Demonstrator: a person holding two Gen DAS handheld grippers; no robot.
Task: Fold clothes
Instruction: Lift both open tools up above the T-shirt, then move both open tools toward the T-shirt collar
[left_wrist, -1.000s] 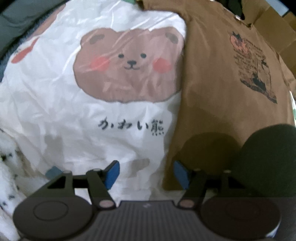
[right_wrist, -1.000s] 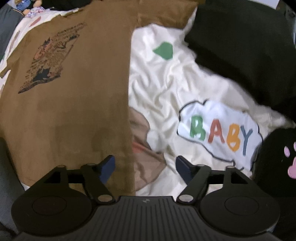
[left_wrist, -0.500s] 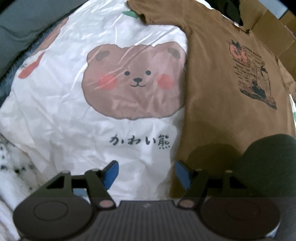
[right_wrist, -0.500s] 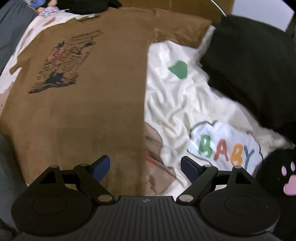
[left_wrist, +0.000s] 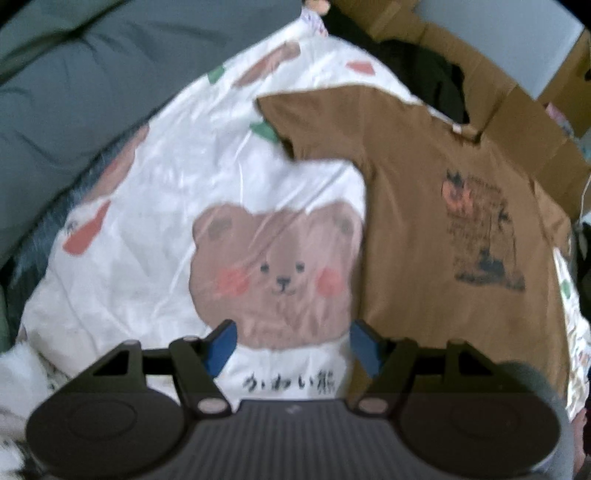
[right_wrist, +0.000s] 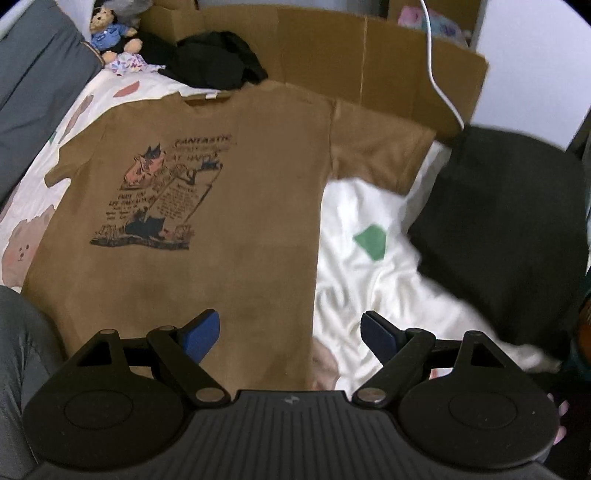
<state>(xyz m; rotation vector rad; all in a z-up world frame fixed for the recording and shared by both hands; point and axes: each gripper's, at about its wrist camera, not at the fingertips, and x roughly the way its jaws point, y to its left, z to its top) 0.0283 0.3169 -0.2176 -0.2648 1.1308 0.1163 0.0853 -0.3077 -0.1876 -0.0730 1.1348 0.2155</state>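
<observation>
Trouble is most likely at the shirt's side edges. The brown T-shirt (right_wrist: 236, 229) lies flat, print up, across the left and centre of the right wrist view, collar toward the top, on a white bear-print quilt (left_wrist: 155, 206) that is itself soft and creased. The left gripper (left_wrist: 290, 345) hangs with its jaws apart and nothing between them, low in its frame over the printed bear face, just beside the shirt's left edge. The right gripper (right_wrist: 290, 334) also stands wide and empty, low in its frame, straddling the shirt's right edge where brown cloth meets quilt.

A pinch taken from here could catch quilt fabric together with the shirt, since both are thin and lie touching; the fold would then drag the bedding. Uneven grips on the two sides could skew the fold line, and the sleeve (right_wrist: 376, 147) at upper right could bunch under the body. The black garment (right_wrist: 506, 221) at right lies near that sleeve and could snag.

Cardboard boxes (right_wrist: 332, 51) stand along the top of the frame behind the collar; their contents are not clearly visible. A small teddy bear (right_wrist: 110, 33) sits at upper left beside them.
</observation>
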